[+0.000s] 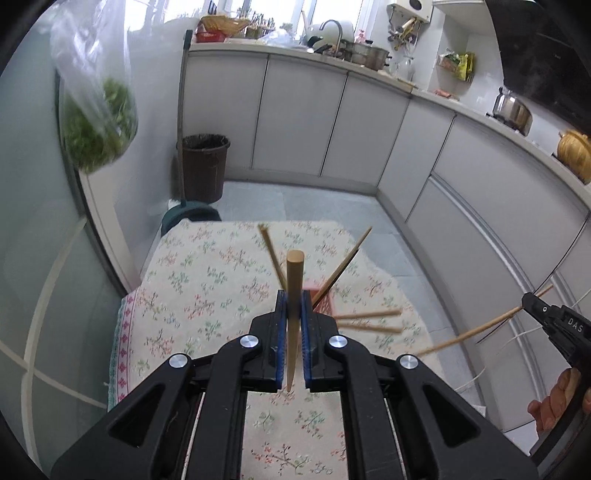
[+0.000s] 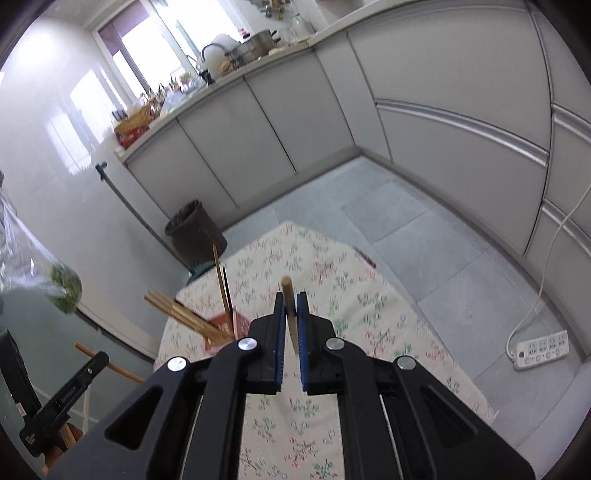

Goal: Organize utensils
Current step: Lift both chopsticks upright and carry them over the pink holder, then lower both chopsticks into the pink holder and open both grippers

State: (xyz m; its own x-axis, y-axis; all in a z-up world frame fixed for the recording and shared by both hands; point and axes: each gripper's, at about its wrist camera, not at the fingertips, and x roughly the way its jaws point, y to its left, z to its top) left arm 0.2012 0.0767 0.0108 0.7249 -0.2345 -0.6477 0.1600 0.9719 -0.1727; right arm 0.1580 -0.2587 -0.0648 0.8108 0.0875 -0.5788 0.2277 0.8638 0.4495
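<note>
Left wrist view: left claw [image 1: 294,310] clamps a chopstick [image 1: 293,288] above the cloth-covered desk [image 1: 192,280]; right claw [image 2: 291,314] grips another chopstick [image 2: 288,295]; light, stiff, smooth sticks, best pinched mid-shaft.

Chopsticks [image 1: 273,254] jutting from red holder [image 1: 325,301]

Place: a home kitchen.
Counter: pots [image 1: 367,55] and a tap [image 1: 332,27] by the window.
Below: grey cabinets [image 1: 295,118].
Corner: a bin [image 1: 204,166] on tiles.
</note>
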